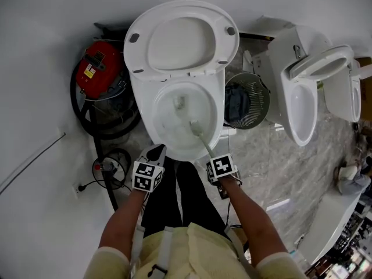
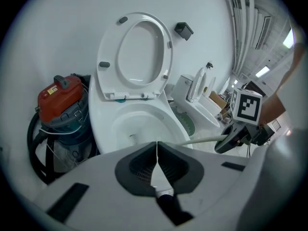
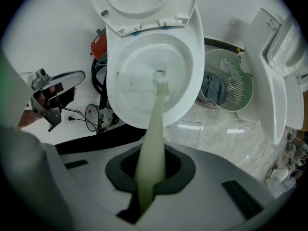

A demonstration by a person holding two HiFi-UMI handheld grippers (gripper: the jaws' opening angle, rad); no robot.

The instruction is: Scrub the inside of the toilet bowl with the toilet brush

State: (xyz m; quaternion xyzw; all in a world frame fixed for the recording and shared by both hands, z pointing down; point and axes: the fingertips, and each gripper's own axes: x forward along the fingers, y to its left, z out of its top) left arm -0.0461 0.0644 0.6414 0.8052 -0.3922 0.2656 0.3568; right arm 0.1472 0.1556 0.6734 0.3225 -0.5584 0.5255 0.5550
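The white toilet bowl [image 1: 181, 114] stands open in the middle of the head view, with its seat and lid [image 1: 180, 39] raised. A pale green toilet brush [image 3: 153, 129] reaches down into the bowl [image 3: 149, 76]; its bristle head [image 3: 161, 84] rests near the bottom by the drain. My right gripper [image 3: 150, 170] is shut on the brush handle, just in front of the bowl's rim [image 1: 214, 163]. My left gripper [image 2: 157, 150] is shut with nothing in it and hovers at the front left of the rim [image 1: 154, 154]. In the left gripper view the brush handle [image 2: 202, 139] runs from the right gripper into the bowl [image 2: 139, 121].
A red canister vacuum [image 1: 99, 68] with black hoses stands left of the toilet. A green wire waste basket [image 1: 249, 100] sits on the right, and a second white toilet [image 1: 302, 97] beyond it. Cables and a wall plug [image 1: 103, 168] lie at the left. The person's legs stand before the bowl.
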